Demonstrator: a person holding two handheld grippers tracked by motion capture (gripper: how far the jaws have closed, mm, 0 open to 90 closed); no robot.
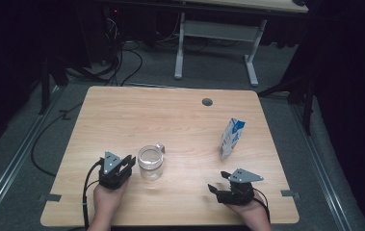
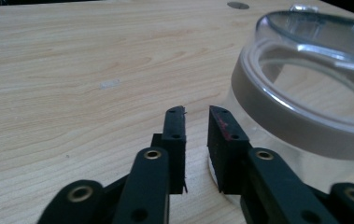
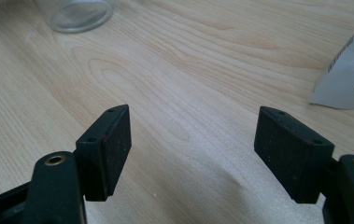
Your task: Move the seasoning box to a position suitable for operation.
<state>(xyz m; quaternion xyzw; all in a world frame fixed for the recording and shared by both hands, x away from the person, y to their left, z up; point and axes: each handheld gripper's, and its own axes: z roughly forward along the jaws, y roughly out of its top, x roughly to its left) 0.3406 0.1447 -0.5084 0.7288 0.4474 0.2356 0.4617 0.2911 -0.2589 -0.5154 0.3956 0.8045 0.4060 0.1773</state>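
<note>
The milk carton (image 1: 231,137) stands upright on the right half of the worktop (image 1: 136,115), white with a blue pattern near its gabled top. Printing runs along its side, but it is too small and blurred to read in any view. In the right gripper view its white lower corner (image 3: 350,79) shows at the right edge, with grey marks that cannot be made out.

A clear glass jar (image 1: 150,162) stands upright near the front middle of the worktop. Nothing can be seen inside it; the wood grain shows through its wall. A small clear piece (image 1: 160,147) sits at its far rim; whether it touches the jar cannot be told. In the left gripper view the jar (image 2: 305,93) rises just beside the right jaw, its thick rim wide and open.

The left hand-held gripper (image 1: 122,166) lies just left of the jar, jaws pointing toward it. Its jaws stand nearly together with a narrow gap, nothing between them, the jar outside them.

The right hand-held gripper (image 1: 218,182) rests near the front right of the worktop, below the carton and apart from it. Its jaws stand wide apart over bare wood, holding nothing.
</note>
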